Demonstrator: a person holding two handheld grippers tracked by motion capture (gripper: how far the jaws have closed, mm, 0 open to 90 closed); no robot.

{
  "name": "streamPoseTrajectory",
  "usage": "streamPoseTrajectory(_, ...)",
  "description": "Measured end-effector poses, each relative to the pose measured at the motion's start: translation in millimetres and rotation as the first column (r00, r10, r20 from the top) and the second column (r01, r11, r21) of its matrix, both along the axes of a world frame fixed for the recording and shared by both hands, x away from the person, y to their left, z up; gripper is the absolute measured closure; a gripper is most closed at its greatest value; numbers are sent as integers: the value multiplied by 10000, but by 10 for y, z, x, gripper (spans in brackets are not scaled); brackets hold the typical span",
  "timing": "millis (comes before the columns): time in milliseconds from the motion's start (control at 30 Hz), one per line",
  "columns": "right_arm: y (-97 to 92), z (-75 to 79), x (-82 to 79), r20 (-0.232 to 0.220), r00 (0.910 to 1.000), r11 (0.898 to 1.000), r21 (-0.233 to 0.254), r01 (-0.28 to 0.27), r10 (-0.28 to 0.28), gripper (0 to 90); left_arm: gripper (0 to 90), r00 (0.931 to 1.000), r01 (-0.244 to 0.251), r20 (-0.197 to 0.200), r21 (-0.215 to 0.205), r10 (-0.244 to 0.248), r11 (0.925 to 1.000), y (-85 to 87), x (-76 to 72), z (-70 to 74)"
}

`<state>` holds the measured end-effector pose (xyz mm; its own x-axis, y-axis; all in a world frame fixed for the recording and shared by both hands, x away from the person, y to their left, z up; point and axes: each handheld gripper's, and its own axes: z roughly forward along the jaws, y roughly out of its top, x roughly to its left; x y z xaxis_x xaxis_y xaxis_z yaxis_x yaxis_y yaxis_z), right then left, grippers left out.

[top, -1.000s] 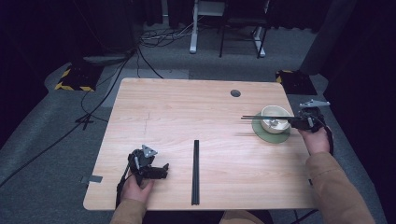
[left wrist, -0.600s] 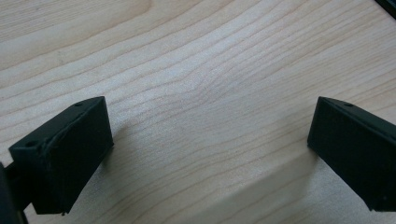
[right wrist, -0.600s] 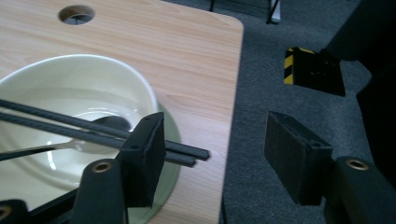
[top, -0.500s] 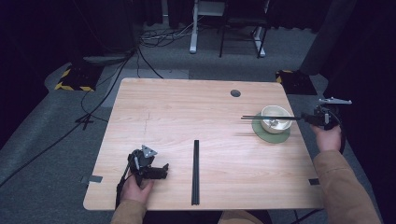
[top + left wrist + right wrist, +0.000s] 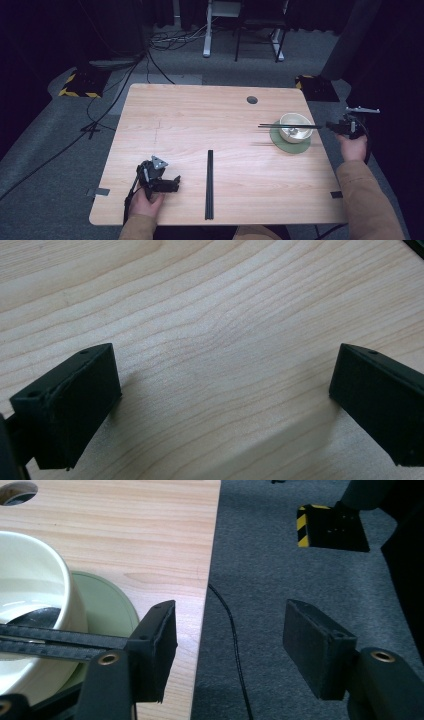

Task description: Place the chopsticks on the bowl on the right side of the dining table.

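Wooden table (image 5: pixel 200 125) with a broad bare centre. Right gripper (image 5: pixel 345 126), jaws spread, held beyond the right edge over grey carpet (image 5: pixel 300 555). A white bowl (image 5: pixel 295 125) stands on a green saucer (image 5: pixel 290 144) near that edge, black chopsticks (image 5: pixel 285 126) lying across its rim. Left gripper (image 5: pixel 157 181), jaws spread, sits near the front edge beside a second chopstick pair (image 5: pixel 209 185)

No readable text, label or number — none anywhere.

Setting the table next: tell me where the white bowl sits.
In the high view, the white bowl sits on a green plate near the table's right edge, chopsticks across its rim.
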<state>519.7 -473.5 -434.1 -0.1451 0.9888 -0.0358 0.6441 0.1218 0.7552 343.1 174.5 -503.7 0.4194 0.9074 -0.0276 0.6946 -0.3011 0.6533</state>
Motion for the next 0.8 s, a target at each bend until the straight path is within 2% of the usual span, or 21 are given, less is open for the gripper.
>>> streamPoseTrajectory(167,38,-38,16,-80,9996,9996,-40,-265,265,386,3,10000,-6,2,3,6,10000,0,0,0)
streamPoseTrajectory(800,111,-26,22,-179,9989,9990,-80,-440,439,384,3,10000,-18,10,-11,19,10000,-1,0,-1)
